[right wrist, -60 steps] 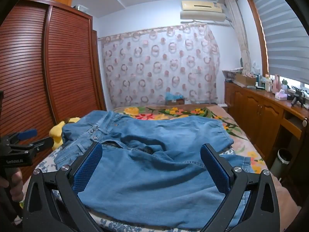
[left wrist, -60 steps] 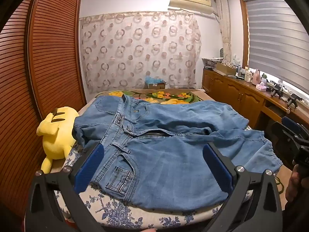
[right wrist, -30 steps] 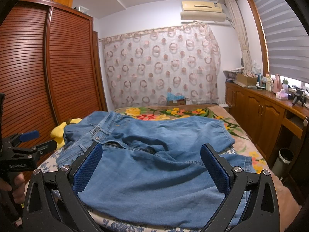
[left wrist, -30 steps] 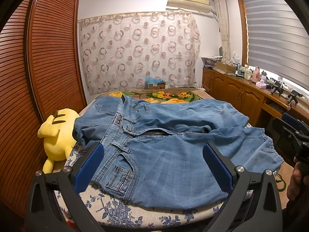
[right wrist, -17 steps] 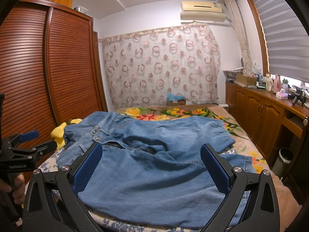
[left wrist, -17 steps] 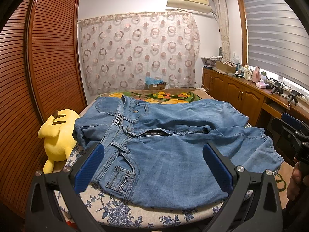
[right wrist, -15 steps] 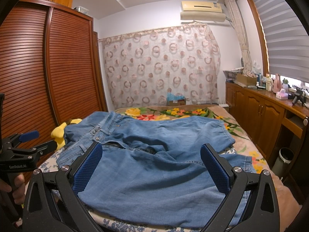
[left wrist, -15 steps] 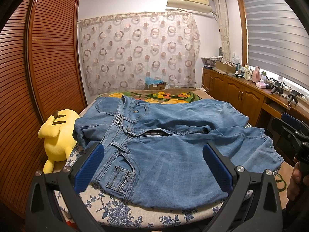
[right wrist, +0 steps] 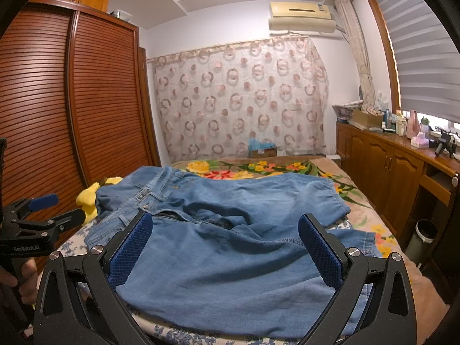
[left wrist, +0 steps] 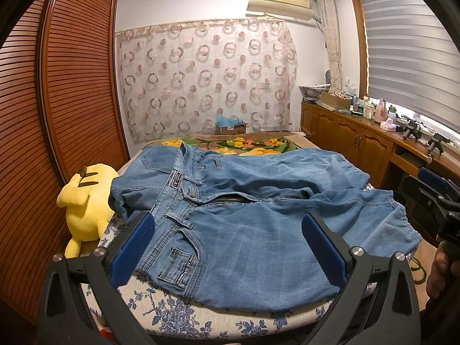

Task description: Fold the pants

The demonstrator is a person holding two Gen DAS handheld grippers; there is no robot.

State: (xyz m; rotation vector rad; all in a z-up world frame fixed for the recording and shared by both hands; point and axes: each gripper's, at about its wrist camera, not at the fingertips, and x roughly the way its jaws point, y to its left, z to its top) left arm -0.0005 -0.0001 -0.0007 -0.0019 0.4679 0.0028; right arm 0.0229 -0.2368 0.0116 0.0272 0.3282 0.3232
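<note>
Light blue denim pants (left wrist: pixel 244 210) lie spread across the bed, waistband to the left, legs running right, zipper open. They also show in the right wrist view (right wrist: pixel 230 235). My left gripper (left wrist: pixel 227 247) is open and empty, held above the near waist and pocket area. My right gripper (right wrist: pixel 225 247) is open and empty, held above the near leg. Each gripper shows in the other's view: the right one (left wrist: pixel 431 192) at the right edge, the left one (right wrist: pixel 43 212) at the left edge.
A yellow plush toy (left wrist: pixel 86 198) lies at the bed's left edge by the wooden wardrobe (left wrist: pixel 57 115). The bed (left wrist: pixel 187 310) has a blue floral sheet and a flowered blanket (left wrist: pixel 238 143). Wooden cabinets (left wrist: pixel 359 141) line the right wall. A bin (right wrist: pixel 422 238) stands on the floor.
Both grippers have stayed open and nearly still; the left view shifted very slightly. The pants have not moved.
</note>
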